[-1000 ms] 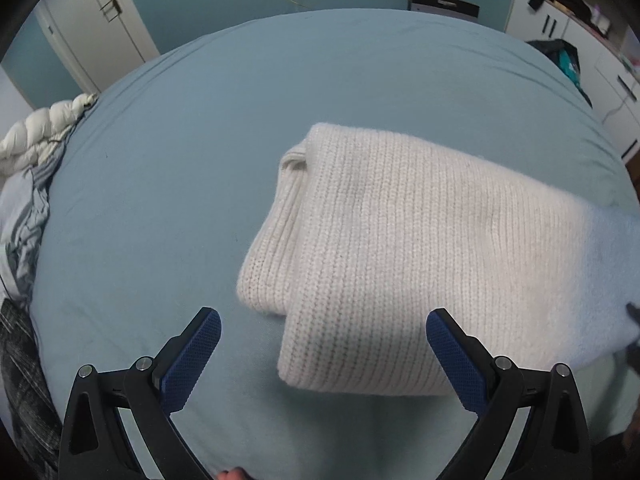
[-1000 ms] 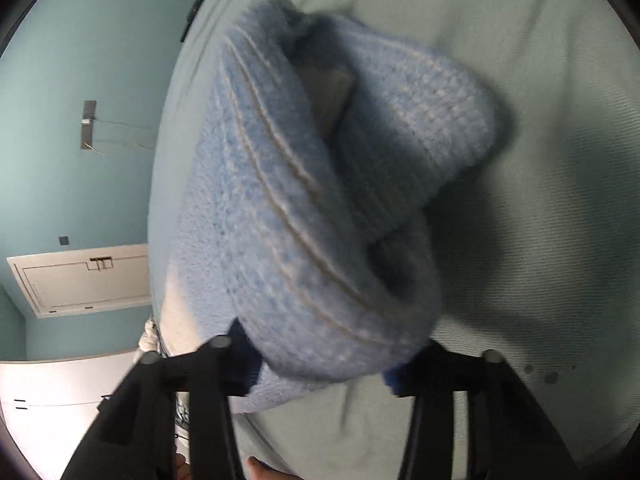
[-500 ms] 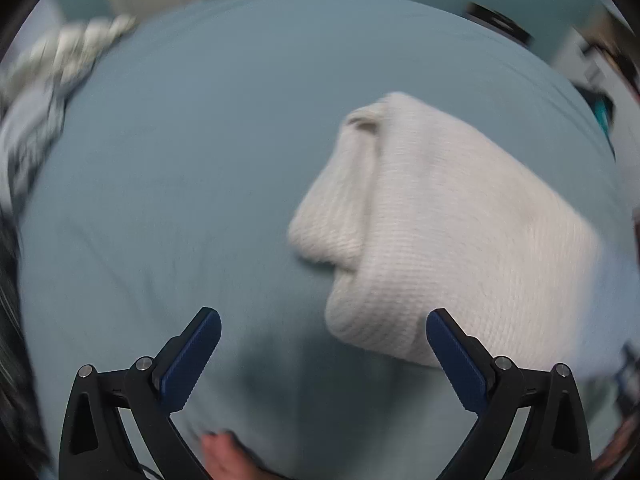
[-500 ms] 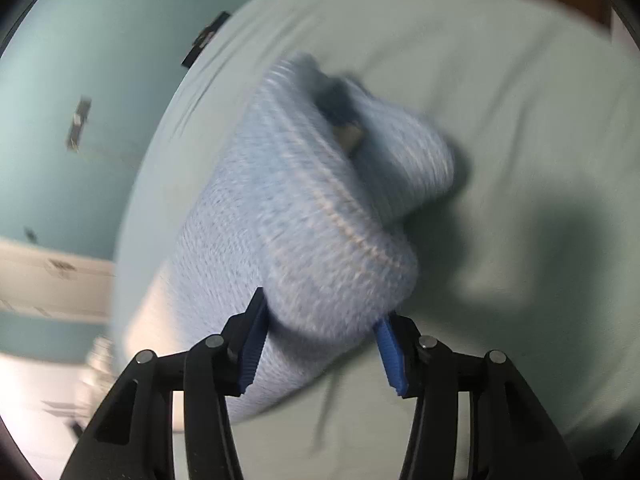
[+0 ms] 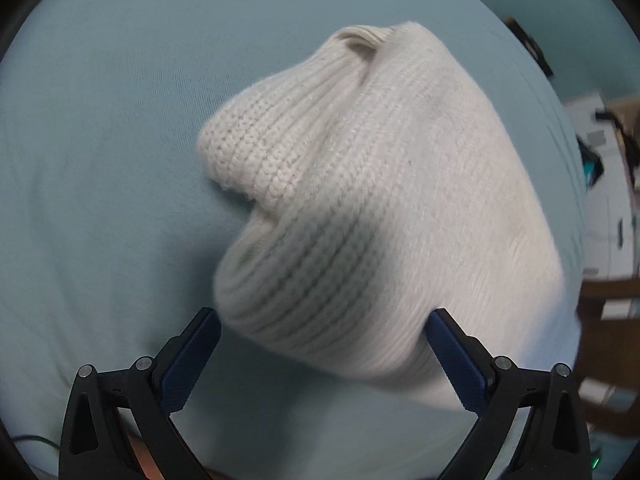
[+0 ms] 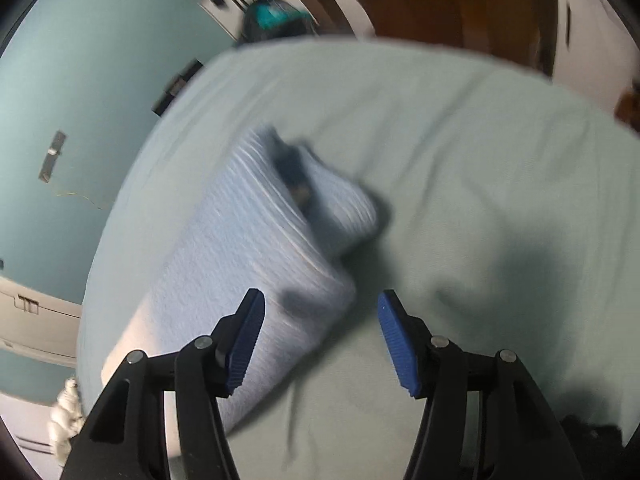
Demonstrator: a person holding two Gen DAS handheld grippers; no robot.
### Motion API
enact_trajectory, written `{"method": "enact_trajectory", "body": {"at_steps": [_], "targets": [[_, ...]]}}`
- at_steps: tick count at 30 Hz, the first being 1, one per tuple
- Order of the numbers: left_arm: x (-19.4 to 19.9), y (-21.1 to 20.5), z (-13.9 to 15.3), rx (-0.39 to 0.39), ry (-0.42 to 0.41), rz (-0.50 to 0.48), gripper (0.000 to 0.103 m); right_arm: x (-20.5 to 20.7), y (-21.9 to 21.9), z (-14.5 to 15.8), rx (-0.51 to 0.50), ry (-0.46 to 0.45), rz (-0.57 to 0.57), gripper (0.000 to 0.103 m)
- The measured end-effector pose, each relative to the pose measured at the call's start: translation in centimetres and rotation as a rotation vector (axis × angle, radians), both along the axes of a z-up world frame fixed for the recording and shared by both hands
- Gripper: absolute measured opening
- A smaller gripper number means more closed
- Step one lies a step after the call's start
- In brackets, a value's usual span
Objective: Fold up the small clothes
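Observation:
A folded knit garment lies on the teal bed sheet (image 5: 100, 160). Its cream-white end (image 5: 380, 200) fills the left wrist view, with a ribbed flap sticking out to the left. My left gripper (image 5: 323, 314) is open wide just over the near rounded edge, the right finger (image 5: 456, 360) against the knit. In the right wrist view the garment's light-blue end (image 6: 248, 264) rests on the sheet (image 6: 480, 160), blurred. My right gripper (image 6: 321, 294) hangs above its near corner, jaws opening, pads not pressing on the fabric.
White cabinets (image 5: 600, 184) and dark wood furniture (image 5: 608, 300) stand past the bed's right edge. The right wrist view shows a teal wall (image 6: 60, 80), a dark bag with a turquoise patch (image 6: 276, 20) and a braided white cushion (image 6: 64, 412) at lower left.
The right gripper opened, let go of the blue fold and rose; the fold now lies on the bed. The left gripper sank toward the white end and rolled.

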State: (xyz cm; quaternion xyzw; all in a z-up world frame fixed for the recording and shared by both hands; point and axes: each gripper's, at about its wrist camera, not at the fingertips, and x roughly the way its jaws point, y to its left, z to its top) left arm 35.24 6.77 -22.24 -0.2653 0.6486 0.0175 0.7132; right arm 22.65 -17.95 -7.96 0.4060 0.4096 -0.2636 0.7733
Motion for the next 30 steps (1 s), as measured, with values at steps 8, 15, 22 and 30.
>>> {"method": "enact_trajectory", "body": {"at_steps": [8,15,22,30], "targets": [[-2.4,1.4,-3.6,-0.240,0.082,0.325,0.103,3.6,5.5,2.0,-0.260,-0.060,0.247,0.063],[-2.5,0.7,-5.4,-0.295,0.133,0.493,0.103,3.1,6.8,0.7,-0.277,-0.001,0.398,0.063],[-2.5,-0.8,-6.5,-0.311,0.156,0.620,0.103,3.1,7.2,1.6,-0.335,-0.037,0.425,0.063],[-1.5,0.3,-6.9,-0.466,0.112,0.605,0.061,4.7,7.0,1.7,-0.403,-0.038,0.418,0.063]]}}
